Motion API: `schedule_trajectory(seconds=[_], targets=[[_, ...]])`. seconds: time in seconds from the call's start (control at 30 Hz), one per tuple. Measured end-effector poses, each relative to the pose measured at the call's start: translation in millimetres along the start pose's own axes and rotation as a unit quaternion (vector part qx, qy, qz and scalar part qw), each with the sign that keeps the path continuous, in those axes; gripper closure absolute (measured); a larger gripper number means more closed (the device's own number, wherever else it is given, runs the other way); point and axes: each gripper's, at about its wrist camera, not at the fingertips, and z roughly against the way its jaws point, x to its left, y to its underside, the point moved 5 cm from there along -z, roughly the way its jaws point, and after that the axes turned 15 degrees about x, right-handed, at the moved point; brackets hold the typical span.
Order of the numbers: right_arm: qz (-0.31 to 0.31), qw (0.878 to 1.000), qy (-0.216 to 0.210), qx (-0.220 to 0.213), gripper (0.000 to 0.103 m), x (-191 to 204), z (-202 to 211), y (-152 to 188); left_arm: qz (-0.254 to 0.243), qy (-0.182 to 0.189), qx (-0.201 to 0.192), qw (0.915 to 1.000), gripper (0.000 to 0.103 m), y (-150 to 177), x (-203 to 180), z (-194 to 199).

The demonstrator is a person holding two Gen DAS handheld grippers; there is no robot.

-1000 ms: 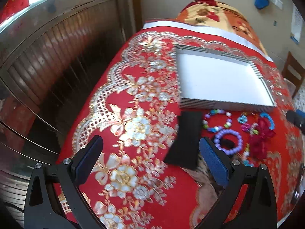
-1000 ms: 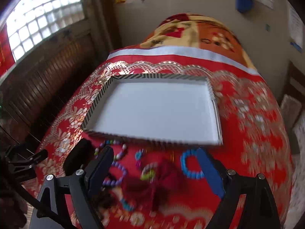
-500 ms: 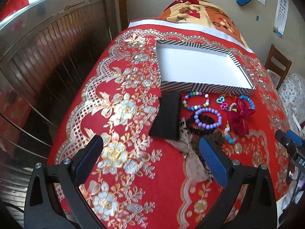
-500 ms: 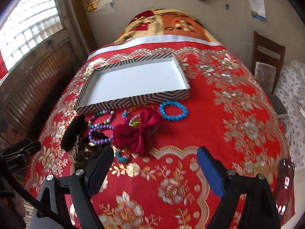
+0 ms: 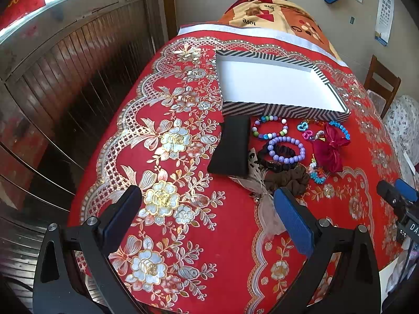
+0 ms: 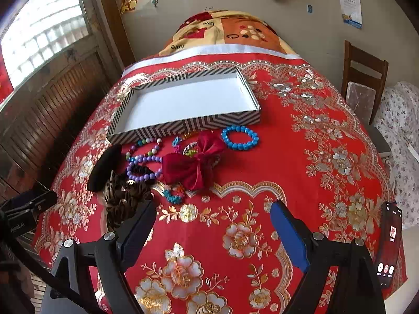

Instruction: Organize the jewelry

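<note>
A shallow striped box [image 5: 282,110] [image 6: 183,128] with a white inside stands on the red flowered tablecloth. In front of it lies a cluster of jewelry: a multicoloured bead bracelet [image 5: 269,128], a purple bead bracelet [image 5: 286,149] [image 6: 142,167], a blue bead bracelet [image 6: 239,137], a red bow [image 5: 328,147] [image 6: 196,164], dark scrunchies [image 5: 285,178] and a black pouch [image 5: 231,147]. My left gripper [image 5: 207,217] hangs open above the cloth, short of the cluster. My right gripper [image 6: 213,227] is open too, nearer than the bow, holding nothing.
A wooden chair [image 6: 364,78] stands by the wall at the right. A phone [image 6: 390,246] lies at the table's right edge. A wood-panelled wall with a window [image 5: 78,52] runs along the left. A folded patterned blanket [image 6: 230,31] lies beyond the box.
Both grippers have pulled back and risen from the box, so the whole jewelry cluster and more tablecloth now show. Both remain open and nothing was picked up.
</note>
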Motion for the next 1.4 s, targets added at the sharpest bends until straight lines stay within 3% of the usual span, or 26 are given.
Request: schedule_trajectory(seconds=[1.4], targets=[[-0.002, 1.000, 0.006, 0.017, 0.016, -18, -15, -15, 0.004, 0.020, 0.037, 0.9991, 0.002, -24, -8, -27]])
